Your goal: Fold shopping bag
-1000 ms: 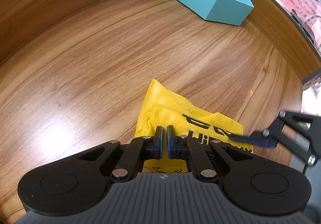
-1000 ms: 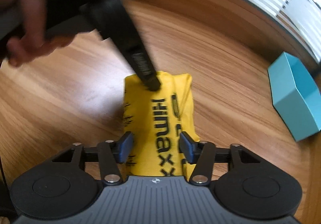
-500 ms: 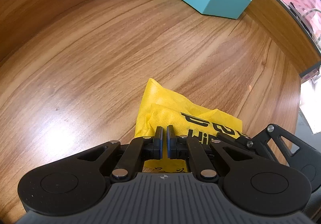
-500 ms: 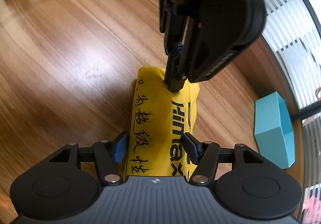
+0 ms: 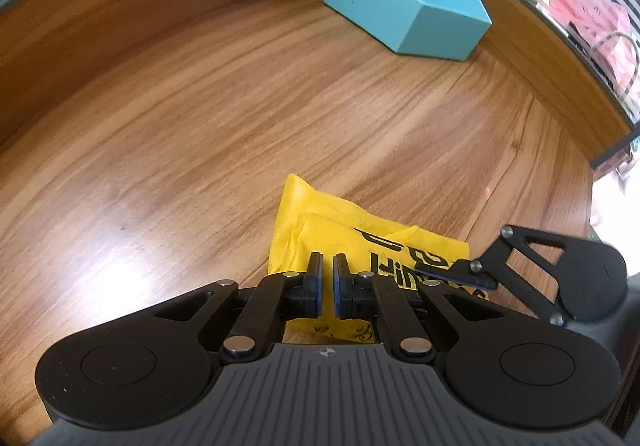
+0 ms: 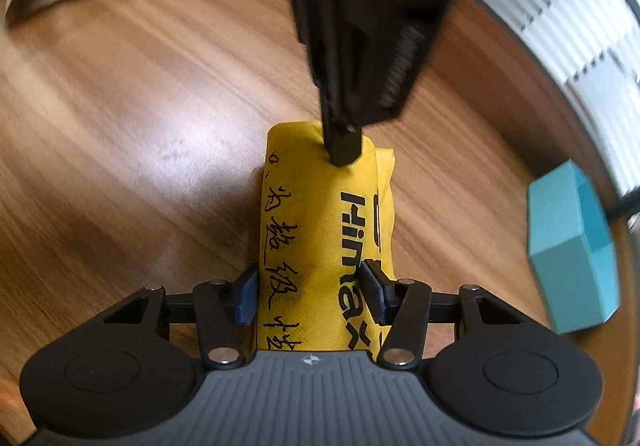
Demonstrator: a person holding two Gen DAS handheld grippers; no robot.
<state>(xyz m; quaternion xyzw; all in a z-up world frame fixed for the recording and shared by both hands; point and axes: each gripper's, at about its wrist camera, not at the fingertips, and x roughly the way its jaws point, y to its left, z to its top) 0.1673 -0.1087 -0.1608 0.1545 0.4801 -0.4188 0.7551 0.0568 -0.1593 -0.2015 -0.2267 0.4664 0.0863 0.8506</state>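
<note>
The yellow bag [image 6: 320, 270] lies on the wooden table [image 5: 200, 118] as a narrow folded strip, lettering up, with a teal box [image 5: 404, 22] well apart at the far right. The left gripper [image 5: 327, 278] has its jaws nearly together, their tips pressed down onto the strip's far end in the right wrist view; whether cloth is pinched between them cannot be told. The right gripper [image 6: 310, 296] straddles the near end, jaws half wide and closing, the strip between the pads [image 6: 246, 296] but, by the look of it, not yet squeezed. The step in hand seems to be taking the near end to fold it over toward the far end. To do it well, the right jaws should close squarely on all layers, so none slips out, while the left keeps the far end pinned flat; the lift should be low and the edges laid even.
</note>
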